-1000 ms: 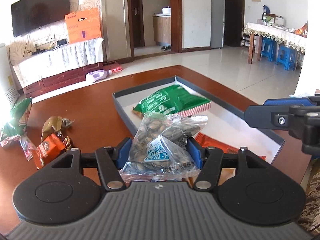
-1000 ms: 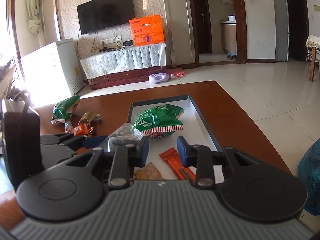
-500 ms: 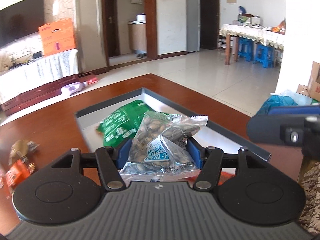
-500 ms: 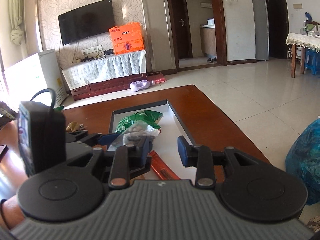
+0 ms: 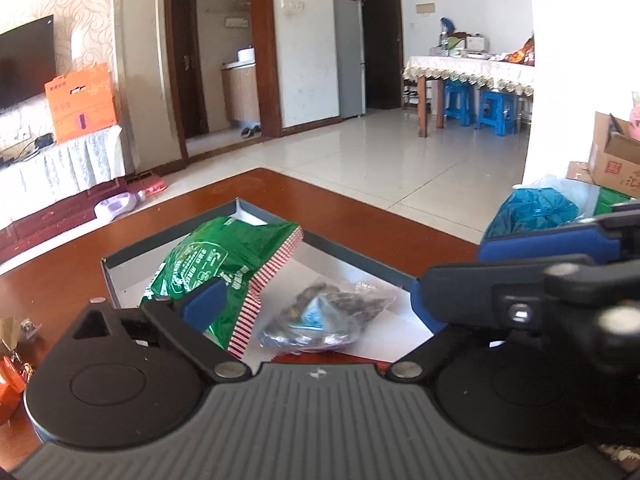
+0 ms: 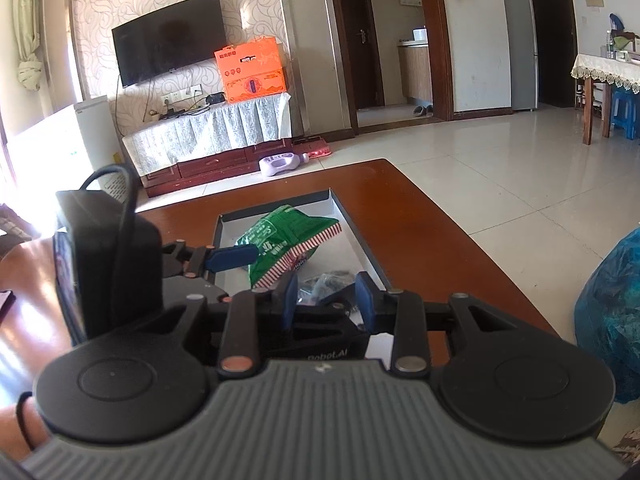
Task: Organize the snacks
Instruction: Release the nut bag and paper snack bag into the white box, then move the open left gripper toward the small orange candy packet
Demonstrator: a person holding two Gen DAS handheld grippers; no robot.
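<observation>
Risk now is our left gripper (image 5: 316, 304), jaws just sprung apart over the released seed packet (image 5: 320, 316) lying mid-frame in the tray (image 5: 360, 258), snagging it on withdrawal, while our right gripper (image 6: 326, 300) stays narrowly parted, empty.

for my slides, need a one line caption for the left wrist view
Left gripper, jaws just opened, over the clear seed packet lying beside the green bag in the tray.
</observation>
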